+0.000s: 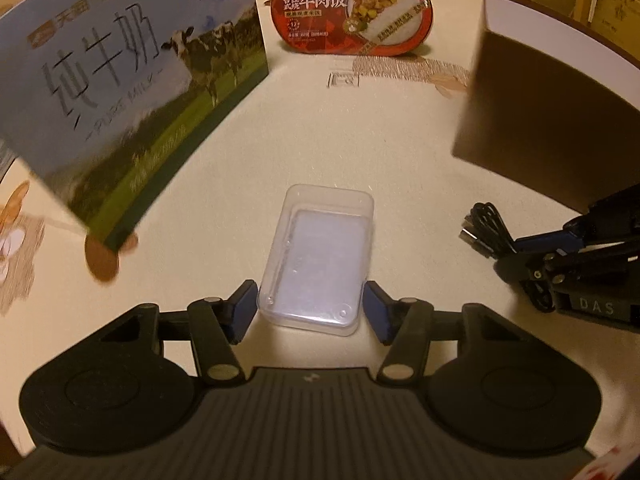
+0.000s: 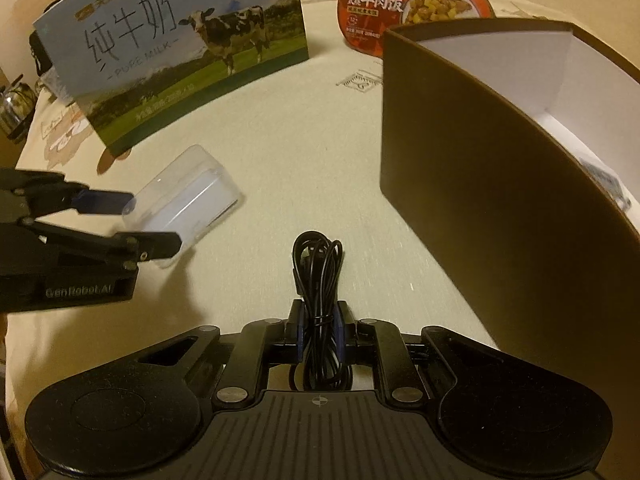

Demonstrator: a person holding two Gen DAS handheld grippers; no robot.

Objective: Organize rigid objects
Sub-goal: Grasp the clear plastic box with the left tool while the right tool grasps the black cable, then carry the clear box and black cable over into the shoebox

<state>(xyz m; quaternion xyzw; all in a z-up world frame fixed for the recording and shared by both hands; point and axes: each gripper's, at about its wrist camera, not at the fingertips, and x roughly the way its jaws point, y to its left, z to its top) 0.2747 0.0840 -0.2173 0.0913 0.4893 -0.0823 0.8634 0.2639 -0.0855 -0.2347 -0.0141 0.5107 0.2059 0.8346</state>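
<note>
A clear plastic case [image 1: 320,260] lies on the cream tablecloth between the fingers of my left gripper [image 1: 310,308], whose blue pads touch its two sides near its close end. It also shows in the right wrist view [image 2: 188,204] with the left gripper [image 2: 154,220] around it. My right gripper [image 2: 319,328] is shut on a bundled black USB cable [image 2: 318,276], seen from the left wrist too [image 1: 486,232]. A dark brown box [image 2: 480,184] with a white inside stands open at the right.
A blue milk carton [image 1: 132,92] stands at the left. A red oval beef rice meal box [image 1: 352,12] lies at the back. The brown box [image 1: 560,120] rises close on the right. A metal kettle [image 2: 14,108] sits past the table's left edge.
</note>
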